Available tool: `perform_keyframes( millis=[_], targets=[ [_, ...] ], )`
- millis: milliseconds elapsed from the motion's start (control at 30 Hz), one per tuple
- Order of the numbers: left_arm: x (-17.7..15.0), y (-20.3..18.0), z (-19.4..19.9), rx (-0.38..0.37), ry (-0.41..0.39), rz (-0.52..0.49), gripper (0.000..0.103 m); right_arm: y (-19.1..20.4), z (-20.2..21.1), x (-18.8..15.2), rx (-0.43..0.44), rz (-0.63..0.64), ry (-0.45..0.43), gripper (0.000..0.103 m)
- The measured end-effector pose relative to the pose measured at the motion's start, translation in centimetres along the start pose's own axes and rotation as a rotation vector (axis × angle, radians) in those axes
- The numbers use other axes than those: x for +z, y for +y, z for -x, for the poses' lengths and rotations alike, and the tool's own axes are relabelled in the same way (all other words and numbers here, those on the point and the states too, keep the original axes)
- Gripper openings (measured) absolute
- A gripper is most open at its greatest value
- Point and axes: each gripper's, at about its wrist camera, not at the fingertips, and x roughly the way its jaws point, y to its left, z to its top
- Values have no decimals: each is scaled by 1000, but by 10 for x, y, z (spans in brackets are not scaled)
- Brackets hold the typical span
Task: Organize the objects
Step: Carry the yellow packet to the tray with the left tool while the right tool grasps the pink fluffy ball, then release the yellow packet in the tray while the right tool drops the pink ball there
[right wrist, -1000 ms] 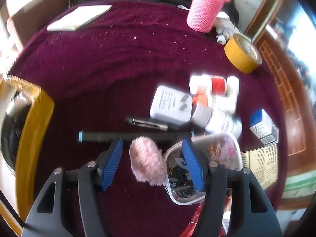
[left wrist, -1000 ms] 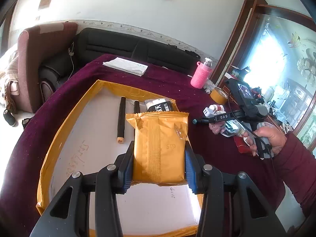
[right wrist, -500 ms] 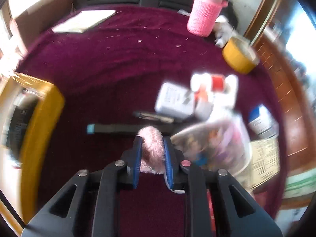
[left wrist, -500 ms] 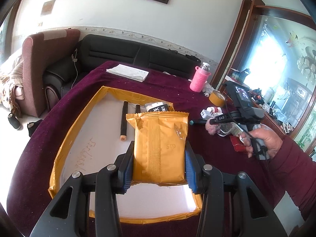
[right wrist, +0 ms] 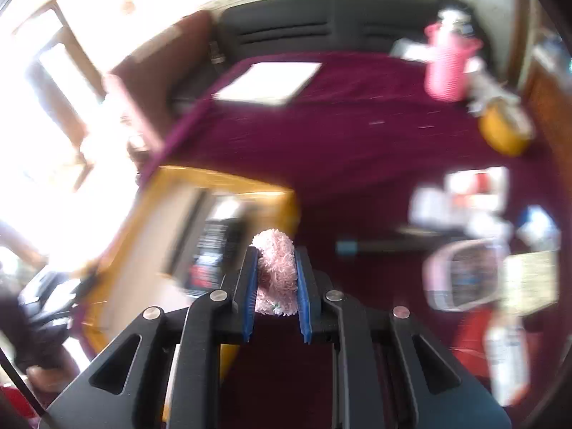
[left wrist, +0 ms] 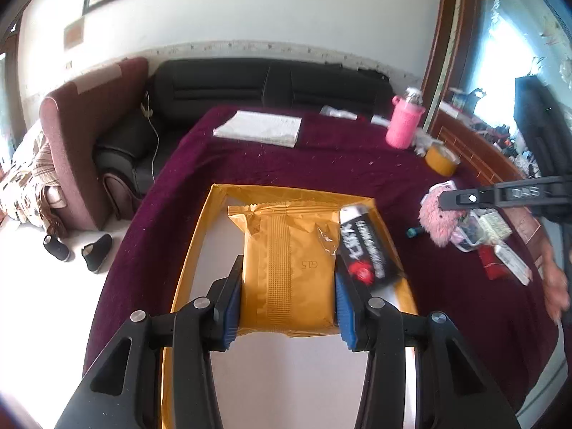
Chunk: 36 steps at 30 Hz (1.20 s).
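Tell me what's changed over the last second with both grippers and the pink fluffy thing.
The right gripper has closed on the pink fluffy ball, which lay loose on the maroon cloth a second ago, and lifted it off the cloth toward the yellow-rimmed tray. The left gripper has kept the yellow packet clamped, shifting over the tray so the black packet now shows beside it. The pink bottle and tape roll stayed put.

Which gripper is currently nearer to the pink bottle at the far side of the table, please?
Right. The right gripper, shut on the pink fluffy ball, hangs over the clutter below the pink bottle; the left gripper is farther back over the yellow tray.
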Motion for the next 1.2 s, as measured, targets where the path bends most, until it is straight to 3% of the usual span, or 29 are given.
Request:
perform_keyframes(
  millis=[233, 467, 667, 733, 867, 933, 1067, 1200],
  targets=[
    [8, 26, -68, 92, 127, 22, 39, 42, -74, 23, 216, -123, 60, 17],
    [0, 43, -87, 115, 168, 80, 40, 62, -139, 41, 291, -216, 106, 17],
    [-3, 43, -72, 107, 187, 95, 45, 84, -173, 54, 272, -182, 116, 17],
    [-5, 45, -60, 91, 185, 121, 55, 88, -181, 54, 265, -172, 132, 18],
    [-10, 45, -32, 19, 152, 153, 58, 99, -186, 52, 220, -93, 152, 22],
    [-13, 45, -18, 1, 125, 166, 60, 105, -178, 51, 166, -43, 143, 24],
    [-23, 40, 8, -1, 72, 187, 60, 97, -143, 55, 175, -53, 86, 25],
    [-38, 36, 34, -22, 3, 221, 63, 79, -97, 50, 85, -10, 25, 42]
  ],
)
